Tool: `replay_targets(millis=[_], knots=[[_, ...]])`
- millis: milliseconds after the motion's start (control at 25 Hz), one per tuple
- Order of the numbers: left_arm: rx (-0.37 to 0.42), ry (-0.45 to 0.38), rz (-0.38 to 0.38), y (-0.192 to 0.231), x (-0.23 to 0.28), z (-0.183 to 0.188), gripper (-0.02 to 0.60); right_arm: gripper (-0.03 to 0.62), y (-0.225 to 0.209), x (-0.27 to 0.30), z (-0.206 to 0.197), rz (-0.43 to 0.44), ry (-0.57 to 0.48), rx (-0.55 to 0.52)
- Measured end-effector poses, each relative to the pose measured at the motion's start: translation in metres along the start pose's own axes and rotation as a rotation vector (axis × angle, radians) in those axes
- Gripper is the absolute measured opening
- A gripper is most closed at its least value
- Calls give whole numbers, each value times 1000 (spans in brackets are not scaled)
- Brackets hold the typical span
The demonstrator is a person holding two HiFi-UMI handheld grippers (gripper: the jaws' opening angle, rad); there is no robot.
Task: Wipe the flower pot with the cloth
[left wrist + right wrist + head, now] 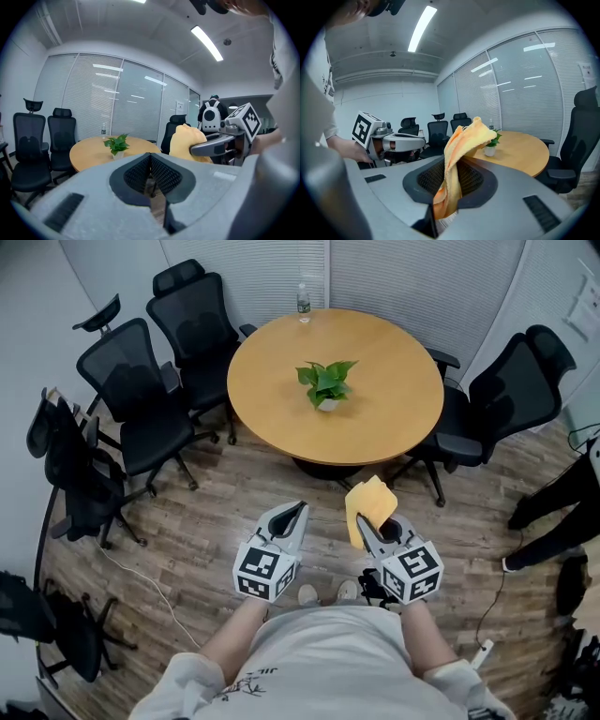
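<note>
The right gripper (pixel 367 526) was clamped on the yellow cloth (pixel 367 504), which stood up from its jaws in a bunched fold, probably so that loose fabric would meet the pot first. The left gripper (pixel 297 509) had its jaws pressed together on nothing, apparently free to steady the pot. The flower pot (pixel 328 404) sat near the middle of the round table (pixel 272 381), well apart from both grippers.

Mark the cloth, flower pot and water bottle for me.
cloth (pixel 368 507): head view, middle of the yellow fold.
flower pot (pixel 328 405): head view, its white side wall.
water bottle (pixel 304 304): head view, its clear body.
</note>
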State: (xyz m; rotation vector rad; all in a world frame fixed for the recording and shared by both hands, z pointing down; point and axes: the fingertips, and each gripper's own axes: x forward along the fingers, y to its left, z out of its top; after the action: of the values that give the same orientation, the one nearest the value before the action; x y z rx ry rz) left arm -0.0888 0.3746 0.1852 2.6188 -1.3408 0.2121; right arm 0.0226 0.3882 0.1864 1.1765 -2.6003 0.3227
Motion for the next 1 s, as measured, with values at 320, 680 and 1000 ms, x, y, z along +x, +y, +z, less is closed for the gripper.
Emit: replay_targets(millis=[320,680,1000], knots=[[12,-14,-23,13,-14,-1,11,61,15,8,-1,-31,-21,21],[8,-18,-50,17,-13,-9,11,61,14,12,-9,-57,-22,39],[6,-19,-55,35,14,-7,11,61,-8,35,-3,-61,-36,49]])
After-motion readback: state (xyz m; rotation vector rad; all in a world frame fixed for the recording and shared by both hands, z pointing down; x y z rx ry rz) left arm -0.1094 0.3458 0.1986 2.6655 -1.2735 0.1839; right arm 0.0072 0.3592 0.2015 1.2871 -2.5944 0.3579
